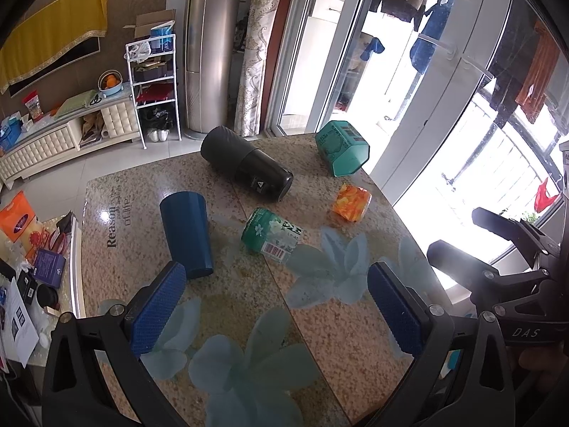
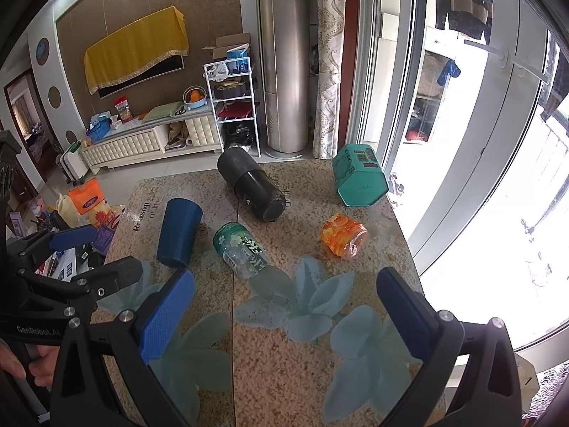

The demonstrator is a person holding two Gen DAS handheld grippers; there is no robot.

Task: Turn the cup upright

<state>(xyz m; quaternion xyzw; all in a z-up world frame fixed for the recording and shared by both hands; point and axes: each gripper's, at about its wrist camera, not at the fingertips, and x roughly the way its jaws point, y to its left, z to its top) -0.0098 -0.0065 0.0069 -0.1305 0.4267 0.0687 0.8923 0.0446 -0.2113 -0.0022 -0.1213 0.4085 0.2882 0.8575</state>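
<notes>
A dark blue cup (image 1: 186,233) stands mouth-down on the speckled table (image 1: 249,302); it also shows in the right wrist view (image 2: 177,233). My left gripper (image 1: 275,306) is open and empty, its left pad (image 1: 158,307) just in front of the cup's rim. My right gripper (image 2: 284,316) is open and empty, above the table's near half, to the right of the cup. The right gripper also shows at the right edge of the left wrist view (image 1: 498,249), and the left gripper at the left edge of the right wrist view (image 2: 85,252).
On the table lie a large black flask (image 1: 249,167), a green-labelled bottle (image 1: 274,233), an orange packet (image 1: 351,202) and a teal hexagonal tin (image 1: 341,149). The table edge runs along the window side on the right. A cluttered low shelf (image 1: 35,249) is to the left.
</notes>
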